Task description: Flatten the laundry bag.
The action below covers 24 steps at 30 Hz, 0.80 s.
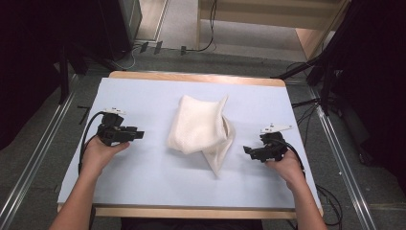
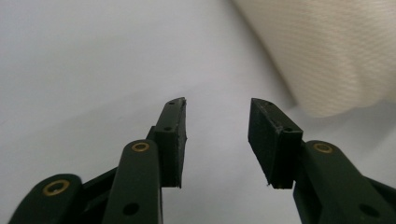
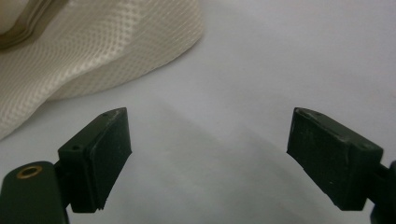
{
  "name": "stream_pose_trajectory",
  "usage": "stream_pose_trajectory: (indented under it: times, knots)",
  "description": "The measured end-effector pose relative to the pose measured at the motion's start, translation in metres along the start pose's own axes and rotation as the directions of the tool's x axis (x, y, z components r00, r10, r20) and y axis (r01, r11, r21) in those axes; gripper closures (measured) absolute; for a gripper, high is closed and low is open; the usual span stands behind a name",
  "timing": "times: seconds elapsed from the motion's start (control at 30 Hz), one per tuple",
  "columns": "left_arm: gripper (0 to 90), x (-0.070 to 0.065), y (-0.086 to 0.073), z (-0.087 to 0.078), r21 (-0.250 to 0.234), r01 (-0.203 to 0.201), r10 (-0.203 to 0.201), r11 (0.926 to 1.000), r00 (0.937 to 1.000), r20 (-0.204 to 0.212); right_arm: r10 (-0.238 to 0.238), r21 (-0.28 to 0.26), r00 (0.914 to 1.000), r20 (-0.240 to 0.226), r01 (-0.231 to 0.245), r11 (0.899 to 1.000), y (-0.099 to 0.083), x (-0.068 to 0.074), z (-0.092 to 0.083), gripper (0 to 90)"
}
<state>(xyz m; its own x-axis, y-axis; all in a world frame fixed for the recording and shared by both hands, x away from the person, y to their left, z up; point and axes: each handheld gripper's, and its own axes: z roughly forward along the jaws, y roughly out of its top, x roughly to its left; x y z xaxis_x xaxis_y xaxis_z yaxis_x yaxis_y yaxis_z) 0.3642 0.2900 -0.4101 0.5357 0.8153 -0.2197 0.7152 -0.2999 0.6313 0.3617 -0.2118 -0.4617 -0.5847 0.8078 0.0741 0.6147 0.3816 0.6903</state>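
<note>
Pale table (image 1: 143, 177), crumpled cloth (image 1: 198, 127) between 2 open grippers' fingers (image 2: 175, 135), untouched.

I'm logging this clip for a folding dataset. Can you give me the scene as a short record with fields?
surface: table with a pale blue top
item: white cloth, crumpled, mid-table
left gripper: open, empty, left of the cloth, apart from it
right gripper: open, empty, right of the cloth, apart from it
cloth weave: fine mesh, seen in both gripper views
</note>
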Motion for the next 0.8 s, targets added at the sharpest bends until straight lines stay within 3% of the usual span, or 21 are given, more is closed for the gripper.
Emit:
stream_pose_trajectory:
  times: [0.1,0.2,0.27,0.33,0.4,0.7,0.8]
  knots:
    - [59.8,-0.013,0.001,-0.001,0.007,-0.025,0.025,0.9997,0.9995,0.021,-0.045,0.006,0.9989,-0.008,0.045,0.999,0.000,0.005,-0.002,13.1]
    - [56.5,-0.019,0.000,-0.003,0.021,-0.046,0.045,0.9987,0.9986,0.027,-0.019,0.006,0.9977,-0.065,0.019,1.000,0.002,0.005,-0.005,13.0]
    - [52.5,-0.021,0.000,-0.004,0.013,-0.031,0.031,0.9994,0.9984,0.047,-0.015,-0.003,0.9958,-0.090,0.015,1.000,0.003,0.005,-0.005,13.2]
    - [50.1,-0.023,0.000,-0.004,0.015,-0.043,0.042,0.9990,0.9975,0.058,-0.013,-0.004,0.9954,-0.094,0.013,1.000,0.004,0.007,-0.005,13.9]
    - [46.3,-0.024,0.000,-0.004,0.029,-0.022,0.020,0.9993,0.9972,0.072,-0.018,-0.006,0.9953,-0.095,0.017,1.000,0.006,0.008,-0.004,14.7]
    - [42.3,-0.021,0.002,-0.002,0.026,-0.021,0.019,0.9994,0.9972,0.072,-0.002,-0.064,0.9958,-0.092,-0.004,0.998,0.016,0.007,-0.006,20.9]
    - [41.2,-0.022,0.002,0.000,0.044,-0.044,0.042,0.9980,0.9972,0.062,0.022,-0.064,0.9954,-0.094,-0.028,0.998,0.016,0.007,-0.006,24.3]
